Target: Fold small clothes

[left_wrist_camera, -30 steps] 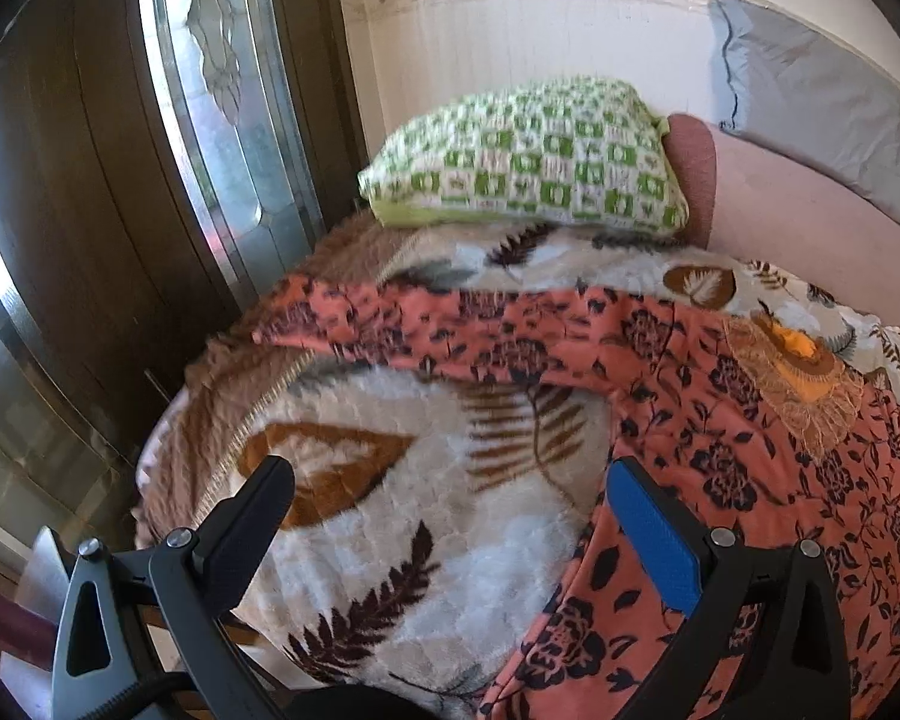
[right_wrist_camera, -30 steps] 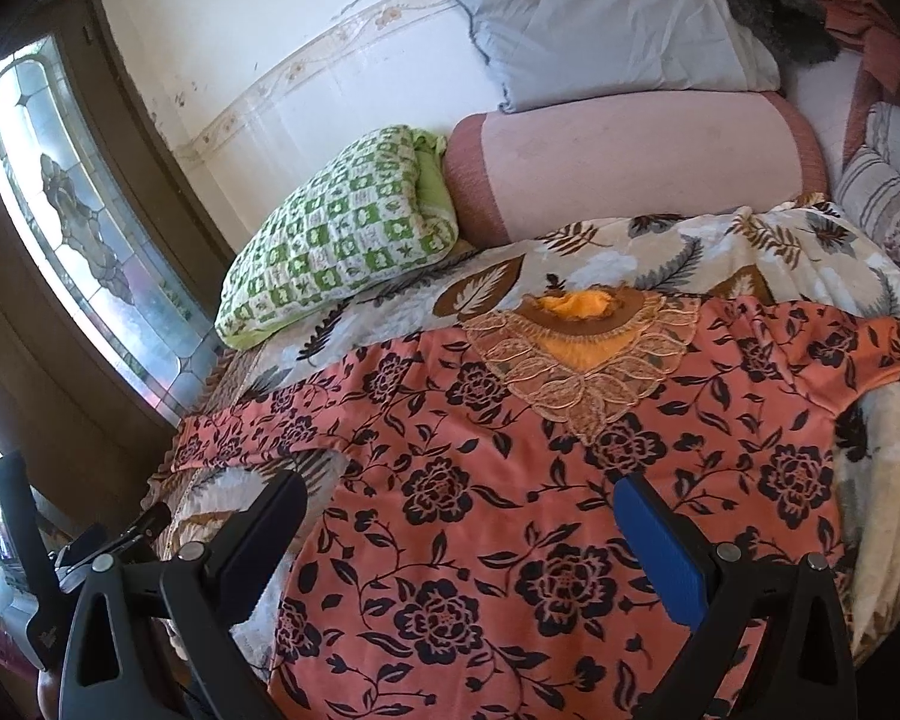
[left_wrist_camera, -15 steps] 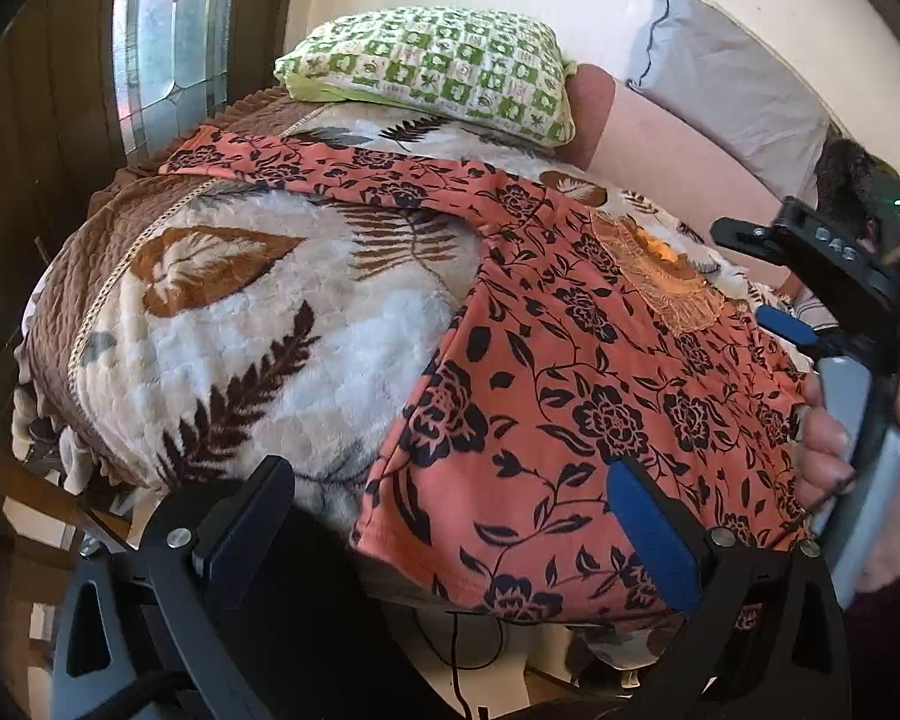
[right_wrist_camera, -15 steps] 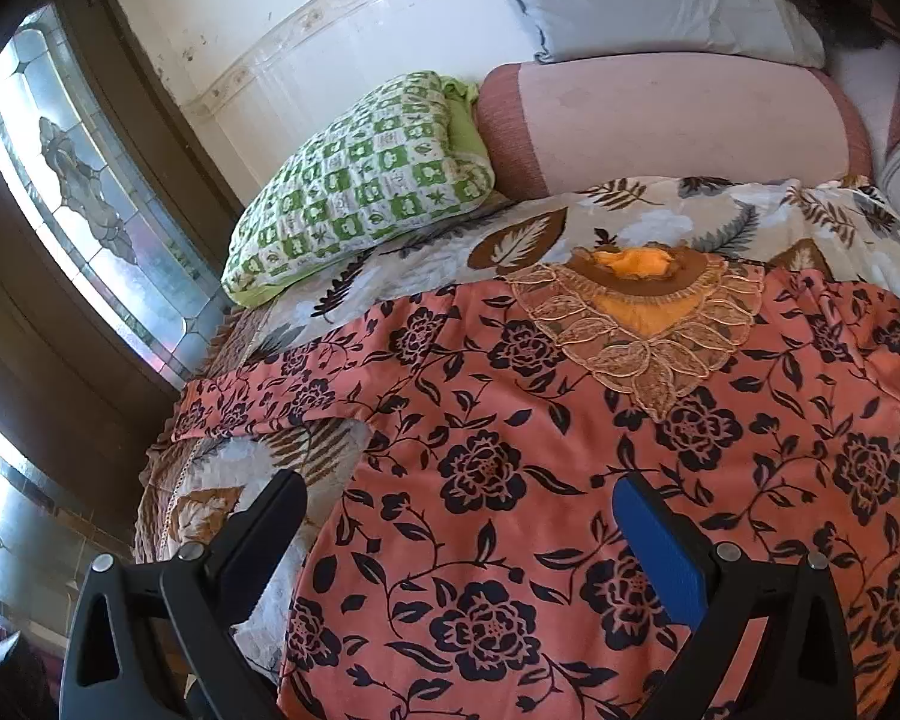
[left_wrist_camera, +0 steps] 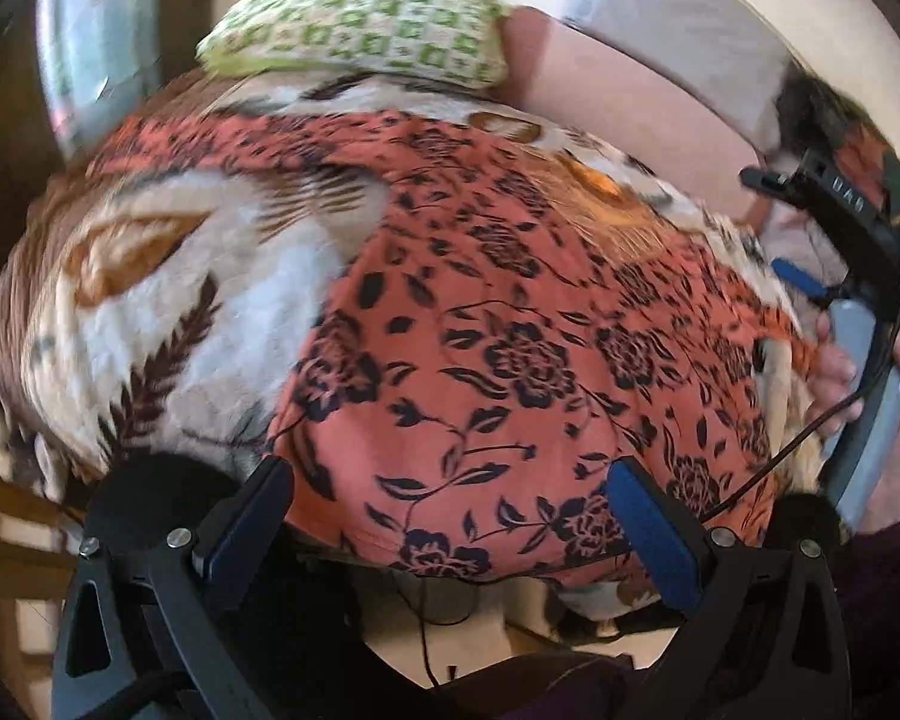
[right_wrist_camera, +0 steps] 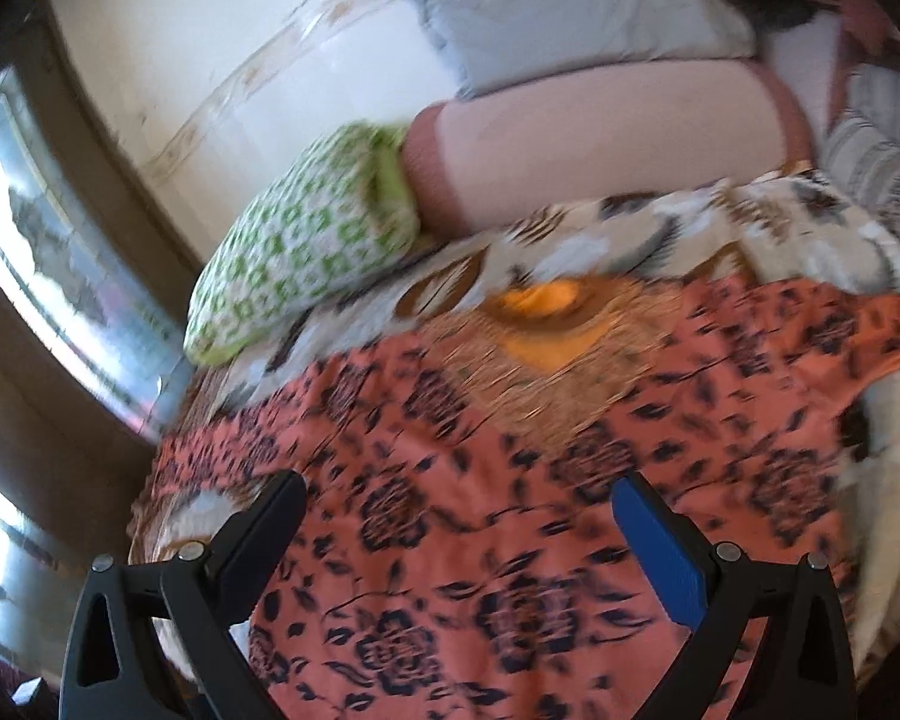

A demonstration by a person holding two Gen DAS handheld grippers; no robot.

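Observation:
A salmon-orange top with a black flower print (left_wrist_camera: 498, 324) lies spread flat on a leaf-print blanket (left_wrist_camera: 168, 300), its hem hanging over the bed's front edge. Its lace collar with an orange lining (right_wrist_camera: 540, 324) points toward the pillows. My left gripper (left_wrist_camera: 450, 516) is open and empty, low at the hem. My right gripper (right_wrist_camera: 456, 534) is open and empty above the top's lower body. The right gripper also shows in the left wrist view (left_wrist_camera: 840, 252), held in a hand at the top's right side.
A green checked pillow (right_wrist_camera: 306, 252), a pink bolster (right_wrist_camera: 600, 144) and a grey pillow (right_wrist_camera: 558, 6) lie at the head by the wall. A glazed wooden door (right_wrist_camera: 42, 276) stands at the left. Cables (left_wrist_camera: 426, 618) and floor show below the bed edge.
My left gripper has dropped from beside the blanket to the hem at the bed's front edge. My right gripper has moved closer over the top. Both stay open.

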